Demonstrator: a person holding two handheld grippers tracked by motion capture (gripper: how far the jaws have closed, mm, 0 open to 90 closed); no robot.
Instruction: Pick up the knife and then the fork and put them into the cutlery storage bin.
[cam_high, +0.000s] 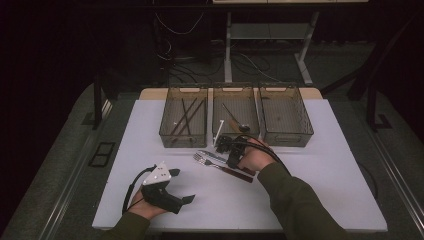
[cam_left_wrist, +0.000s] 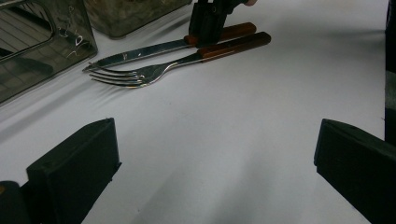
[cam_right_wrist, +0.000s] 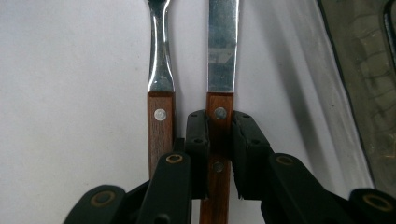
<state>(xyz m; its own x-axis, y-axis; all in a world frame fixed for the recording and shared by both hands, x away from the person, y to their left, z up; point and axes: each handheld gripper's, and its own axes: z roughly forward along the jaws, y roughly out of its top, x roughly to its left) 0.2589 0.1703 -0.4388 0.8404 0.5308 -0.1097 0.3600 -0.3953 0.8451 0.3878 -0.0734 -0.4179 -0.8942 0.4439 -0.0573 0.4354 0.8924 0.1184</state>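
A knife and a fork, both with brown wooden handles, lie side by side on the white table in front of the bins. My right gripper comes down over the knife's handle, and its pads press on both sides just behind the blade. In the high view the right gripper sits over the handle ends, with the fork's tines pointing left. My left gripper rests near the front left of the table, jaws wide apart and empty. The left gripper view looks across at the knife and fork.
Three translucent bins stand in a row at the back: the left bin holds several dark sticks, the middle bin holds a utensil, and beside it is the right bin. Table edges lie close at front and sides.
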